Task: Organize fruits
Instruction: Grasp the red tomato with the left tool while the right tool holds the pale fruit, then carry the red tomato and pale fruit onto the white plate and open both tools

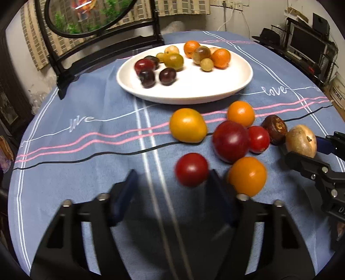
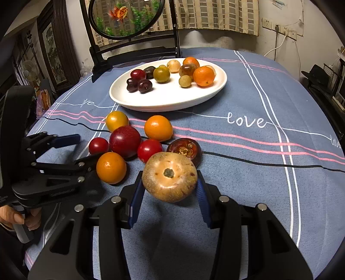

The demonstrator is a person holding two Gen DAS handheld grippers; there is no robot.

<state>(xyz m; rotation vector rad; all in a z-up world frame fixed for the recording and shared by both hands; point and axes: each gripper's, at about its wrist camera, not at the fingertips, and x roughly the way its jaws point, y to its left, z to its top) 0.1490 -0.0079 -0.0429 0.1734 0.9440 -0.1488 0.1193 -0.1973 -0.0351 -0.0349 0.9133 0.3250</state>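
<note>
A white plate [image 1: 215, 90] at the far middle of the table holds several small fruits; it also shows in the right wrist view [image 2: 172, 101]. Loose fruits lie in front of it: orange ones, a big dark red one [image 1: 230, 141], red tomatoes and a brown one [image 1: 275, 129]. My left gripper [image 1: 172, 185] is open, with a small red tomato [image 1: 191, 169] between its fingertips, near the right finger. My right gripper [image 2: 170, 183] is shut on a tan round fruit [image 2: 169, 176] and holds it just above the cloth.
A blue cloth with pink and white stripes [image 2: 258, 172] covers the round table. A black stand with an oval picture [image 2: 127, 19] stands behind the plate. Shelves and clutter [image 1: 306, 43] are at the far right.
</note>
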